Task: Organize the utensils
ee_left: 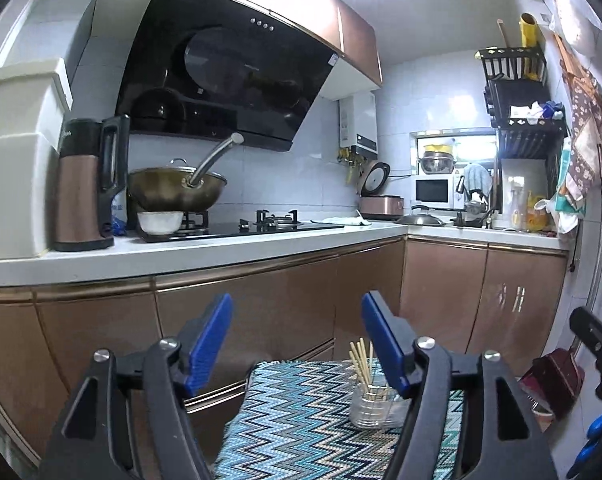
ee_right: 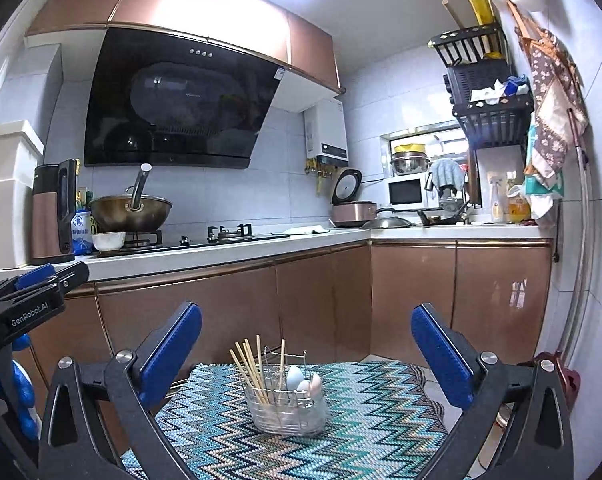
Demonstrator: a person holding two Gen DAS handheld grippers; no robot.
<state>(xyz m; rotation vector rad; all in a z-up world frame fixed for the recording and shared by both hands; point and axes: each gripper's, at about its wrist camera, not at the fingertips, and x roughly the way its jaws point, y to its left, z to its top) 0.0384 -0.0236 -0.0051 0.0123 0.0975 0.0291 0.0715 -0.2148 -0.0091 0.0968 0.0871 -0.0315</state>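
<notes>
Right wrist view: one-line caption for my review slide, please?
Open right claw hovers above a wire utensil holder holding chopsticks and spoons on a zigzag mat.

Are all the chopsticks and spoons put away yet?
Looks nearly done: the chopsticks and spoons stand in the clear holder on the zigzag cloth. Both grippers, left and right, have open, empty jaws. No loose utensils remain in view.
</notes>
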